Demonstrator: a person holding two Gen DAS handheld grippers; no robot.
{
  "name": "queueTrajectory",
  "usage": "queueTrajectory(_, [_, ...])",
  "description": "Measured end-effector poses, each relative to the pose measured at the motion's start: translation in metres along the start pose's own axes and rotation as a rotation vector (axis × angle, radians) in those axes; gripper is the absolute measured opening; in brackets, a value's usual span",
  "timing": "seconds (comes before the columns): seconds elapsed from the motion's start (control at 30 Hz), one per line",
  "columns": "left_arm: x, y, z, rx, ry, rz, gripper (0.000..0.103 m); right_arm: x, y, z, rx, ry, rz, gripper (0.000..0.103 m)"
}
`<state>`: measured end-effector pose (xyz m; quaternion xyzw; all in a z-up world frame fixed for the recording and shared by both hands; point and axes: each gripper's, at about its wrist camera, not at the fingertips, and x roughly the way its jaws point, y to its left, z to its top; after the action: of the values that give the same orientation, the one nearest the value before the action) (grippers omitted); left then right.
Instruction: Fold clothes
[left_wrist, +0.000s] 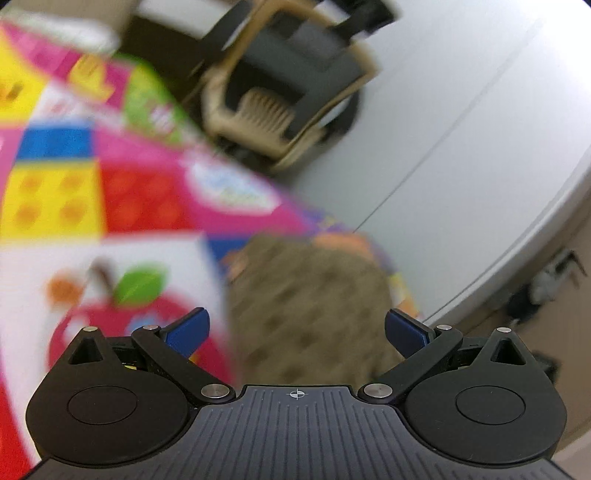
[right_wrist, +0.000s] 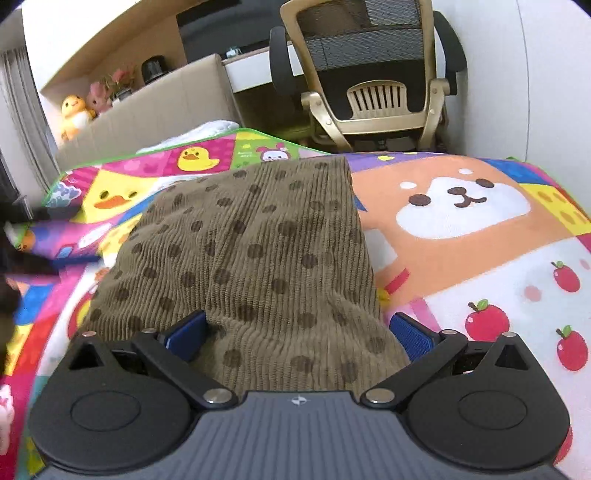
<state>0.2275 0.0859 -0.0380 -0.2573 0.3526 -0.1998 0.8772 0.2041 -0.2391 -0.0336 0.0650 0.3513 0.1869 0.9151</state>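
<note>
Right gripper (right_wrist: 298, 334) sits nearest in the right wrist view, jaws spread wide and released, blue pads (right_wrist: 186, 334) on either side of the near end of the brown spotted garment (right_wrist: 251, 251). Ribbed cloth bunches up between the jaws and runs under the gripper body; pads look to touch or nearly touch the fabric edges, not clamped on it. Garment lies lengthwise away from the camera on the colourful play mat (right_wrist: 480, 266), folded into a long shape, far edge near the duck print (right_wrist: 195, 158). Dog-face print (right_wrist: 461, 201) just right of the garment, apple prints (right_wrist: 487, 320) near the right pad.

Left gripper (left_wrist: 297, 334) in the left wrist view: jaws also wide apart, released, holding nothing. View is motion-blurred. Same brown garment (left_wrist: 306, 295) shows ahead of and between the jaws, lying on the mat (left_wrist: 110, 184); cannot tell if the pads touch it. Red apple print (left_wrist: 110, 314) behind the left pad.

Office chair (right_wrist: 373, 70) stands beyond the mat's far edge, seat empty; also seen tilted in the left view (left_wrist: 291, 81). Shelf at upper left of the right view holds a yellow duck plush (right_wrist: 74, 112) and a pink plush (right_wrist: 98, 98) side by side.
</note>
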Motion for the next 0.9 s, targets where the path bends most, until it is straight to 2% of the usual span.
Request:
queueTrajectory(0.03, [0.003,0.008,-0.005,-0.027,0.031,0.013,0.103,0.000,0.001,0.000,-0.006,0.000,0.002,0.103])
queueTrajectory(0.1, [0.013,0.012,-0.015,-0.052,0.079,-0.009,0.103,-0.001,0.001,0.000,-0.015,0.003,0.009,0.103])
queueTrajectory(0.23, [0.021,-0.001,-0.022,0.036,0.080,0.012,0.103,-0.018,-0.003,0.009,0.008,-0.026,0.030,0.103])
queueTrajectory(0.33, [0.025,-0.010,-0.026,0.110,0.076,0.048,0.103,-0.029,-0.003,0.030,-0.008,-0.110,-0.031,0.103])
queueTrajectory(0.47, [0.027,-0.016,-0.031,0.161,0.065,0.069,0.103,-0.008,0.007,0.069,-0.141,-0.147,-0.198,0.103])
queueTrajectory(0.53, [0.025,-0.015,-0.032,0.157,0.064,0.063,0.103,0.020,0.005,0.079,-0.198,-0.086,-0.273,0.103])
queueTrajectory(0.63, [0.023,-0.014,-0.033,0.155,0.062,0.055,0.103,0.063,-0.001,0.073,-0.254,0.016,-0.332,0.103])
queueTrajectory(0.7, [0.023,-0.013,-0.033,0.158,0.061,0.053,0.103,0.063,-0.002,0.066,-0.268,0.000,-0.340,0.103])
queueTrajectory(0.9, [0.022,-0.013,-0.035,0.166,0.058,0.048,0.103,0.023,0.013,0.038,-0.384,-0.001,-0.313,0.103])
